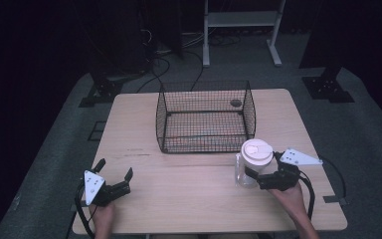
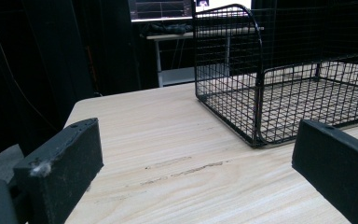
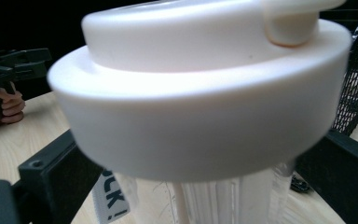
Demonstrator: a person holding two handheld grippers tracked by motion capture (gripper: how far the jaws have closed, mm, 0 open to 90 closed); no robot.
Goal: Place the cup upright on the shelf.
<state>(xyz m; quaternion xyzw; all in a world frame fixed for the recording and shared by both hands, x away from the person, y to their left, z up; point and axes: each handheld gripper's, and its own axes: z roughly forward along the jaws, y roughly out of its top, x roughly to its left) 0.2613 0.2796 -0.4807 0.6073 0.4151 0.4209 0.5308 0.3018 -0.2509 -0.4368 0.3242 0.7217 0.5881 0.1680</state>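
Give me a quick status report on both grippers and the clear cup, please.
Left gripper open, idle on wooden table. Right gripper around clear plastic cup with white lid, grip unconfirmed. Black wire basket beyond; path clear.

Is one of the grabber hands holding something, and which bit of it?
The right gripper holds a clear cup with a white lid, jaws on either side of its body just under the lid. The left gripper is open, holding nothing.

The high view looks forward and down from above the bench's (image 1: 199, 199) near edge. The left tongs' camera faces the wire basket (image 2: 279, 93) low across the bench; the right one sits close against the cup (image 3: 205, 116). Both share the basket.
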